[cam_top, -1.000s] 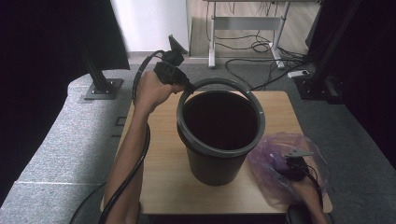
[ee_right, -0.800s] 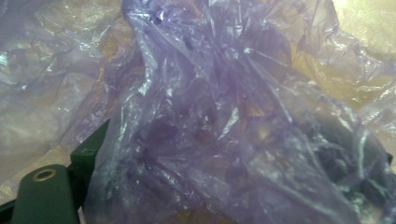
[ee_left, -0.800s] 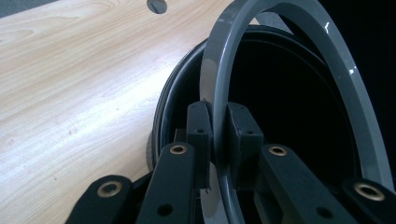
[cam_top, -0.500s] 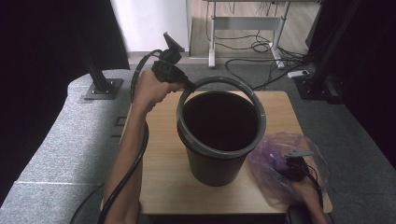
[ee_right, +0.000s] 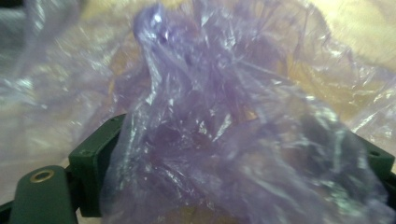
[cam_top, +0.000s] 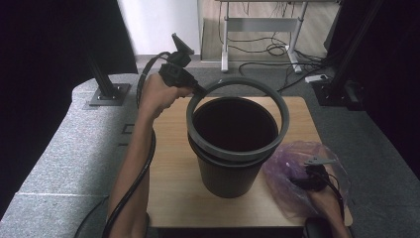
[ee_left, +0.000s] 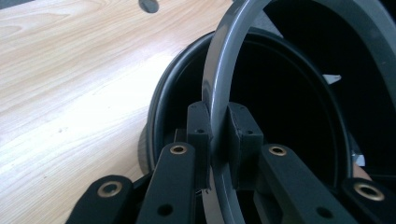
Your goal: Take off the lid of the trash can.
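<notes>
A dark grey bucket (cam_top: 228, 176) stands on the wooden table (cam_top: 168, 148). Just above its rim hangs a lighter grey ring (cam_top: 236, 82), a little tilted. My left gripper (cam_top: 200, 90) is shut on the ring's far left edge. In the left gripper view both pads pinch the ring (ee_left: 215, 70) from either side at my left gripper (ee_left: 218, 126), with the bucket's rim (ee_left: 156, 107) below. My right gripper (cam_top: 302, 181) rests in a crumpled purple plastic bag (cam_top: 292, 158) at the table's front right. Its jaws stand wide apart, my right gripper (ee_right: 233, 177) open with loose bag film (ee_right: 224, 116) bunched between them.
Grey carpeted platforms (cam_top: 64, 163) flank the table on the left. A black stand's foot (cam_top: 106, 91) sits at the back left. Desk legs and cables (cam_top: 267, 49) lie on the floor beyond the table.
</notes>
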A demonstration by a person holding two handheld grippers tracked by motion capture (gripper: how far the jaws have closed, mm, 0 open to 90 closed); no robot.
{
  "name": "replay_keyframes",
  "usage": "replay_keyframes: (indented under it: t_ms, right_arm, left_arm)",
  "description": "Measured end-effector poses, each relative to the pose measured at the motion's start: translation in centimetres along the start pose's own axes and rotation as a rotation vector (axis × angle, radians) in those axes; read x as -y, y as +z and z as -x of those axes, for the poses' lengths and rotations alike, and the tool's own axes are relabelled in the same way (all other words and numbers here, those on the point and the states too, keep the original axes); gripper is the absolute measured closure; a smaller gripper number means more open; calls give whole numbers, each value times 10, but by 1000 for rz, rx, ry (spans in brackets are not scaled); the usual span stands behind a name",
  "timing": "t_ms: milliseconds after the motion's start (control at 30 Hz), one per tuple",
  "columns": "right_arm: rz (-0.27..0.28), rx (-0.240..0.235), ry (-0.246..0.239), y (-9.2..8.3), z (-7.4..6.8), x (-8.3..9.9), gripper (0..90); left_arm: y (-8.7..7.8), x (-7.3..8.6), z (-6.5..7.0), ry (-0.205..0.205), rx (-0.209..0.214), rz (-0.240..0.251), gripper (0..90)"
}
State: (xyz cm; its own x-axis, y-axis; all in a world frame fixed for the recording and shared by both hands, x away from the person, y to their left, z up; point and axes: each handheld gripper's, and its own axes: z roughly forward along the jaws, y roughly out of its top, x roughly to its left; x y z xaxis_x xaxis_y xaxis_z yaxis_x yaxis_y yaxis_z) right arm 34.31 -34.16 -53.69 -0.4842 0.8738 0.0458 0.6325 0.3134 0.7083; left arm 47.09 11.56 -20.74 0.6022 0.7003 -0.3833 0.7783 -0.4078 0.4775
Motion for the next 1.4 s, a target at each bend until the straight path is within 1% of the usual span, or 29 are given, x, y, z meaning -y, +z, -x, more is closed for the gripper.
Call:
replay_keyframes:
  t_ms: [100, 133, 267, 333, 433, 500, 700, 833, 1033, 1200, 1267, 1400]
  right_arm:
    - [3, -4, -3, -2, 0, -2, 139]
    - [1, -5, -5, -2, 0, -2, 139]
    - [-5, -8, -5, -1, 0, 0, 139]
    - [-11, -8, -6, 0, 1, 1, 139]
    - [-18, -6, -6, 2, 2, 3, 139]
    - [-21, -5, -10, 4, 2, 4, 139]
    - [-32, 2, -15, 8, 2, 9, 138]
    - [-16, 14, -28, 9, 2, 10, 137]
    - [31, 20, -31, 12, 2, 16, 71]
    - [30, 20, -31, 12, 2, 16, 71]
    - [31, 20, -31, 12, 2, 16, 71]
    - [31, 20, -31, 12, 2, 16, 71]
  left_arm:
    - [0, 2, -3, -7, 9, 2, 806]
    - [0, 2, -4, -3, 10, -4, 806]
    - [-4, 6, -8, -12, -2, 0, 806]
    - [-7, 9, -11, -17, -12, 6, 806]
    - [-13, 14, -17, -24, -10, 10, 805]
    - [-17, 18, -21, -30, -17, 15, 804]
    - [-31, 32, -37, -61, -35, 25, 803]
    - [-42, 43, -48, -81, -51, 36, 802]
    - [-57, 60, -64, -118, -81, 54, 802]
    - [-67, 71, -74, -146, -95, 69, 801]
    - [-70, 76, -78, -151, -107, 74, 801]
    - [-76, 86, -87, -171, -112, 81, 800]
